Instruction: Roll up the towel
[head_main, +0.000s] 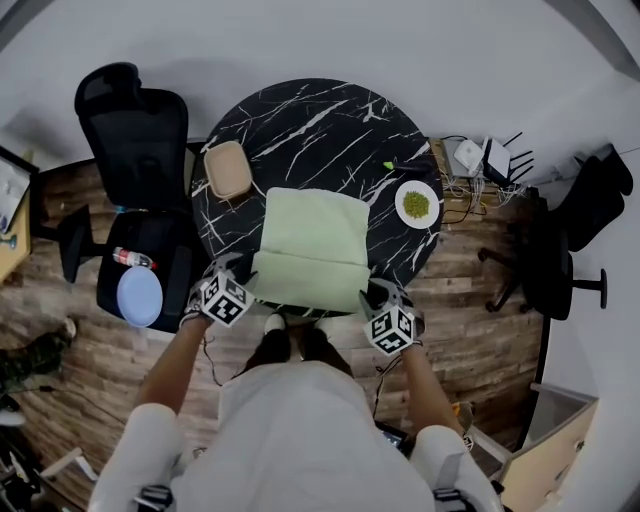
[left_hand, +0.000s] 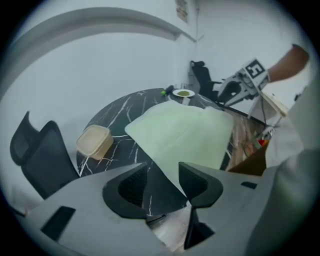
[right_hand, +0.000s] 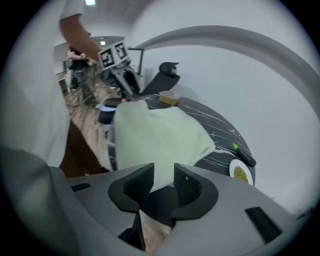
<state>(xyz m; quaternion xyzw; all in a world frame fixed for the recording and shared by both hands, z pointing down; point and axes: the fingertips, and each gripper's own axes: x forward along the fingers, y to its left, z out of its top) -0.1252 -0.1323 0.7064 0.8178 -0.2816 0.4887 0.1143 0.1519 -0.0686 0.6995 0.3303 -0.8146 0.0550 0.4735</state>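
A pale green towel (head_main: 310, 250) lies flat on the round black marble table (head_main: 300, 120), its near edge at the table's front rim. My left gripper (head_main: 238, 272) sits at the towel's near left corner. In the left gripper view my left gripper (left_hand: 162, 175) has its jaws apart, and the towel (left_hand: 185, 132) corner lies just beyond them, unpinched. My right gripper (head_main: 384, 296) sits at the near right corner. In the right gripper view my right gripper (right_hand: 164, 176) has a narrower gap between its jaws, with the towel (right_hand: 160, 137) edge just ahead of the pads.
A tan lidded container (head_main: 228, 170) stands left of the towel. A white plate of green food (head_main: 416, 204) and a dark pen with a green tip (head_main: 400, 166) lie to the right. A black office chair (head_main: 135, 130) holding a blue lid (head_main: 140, 296) stands at left.
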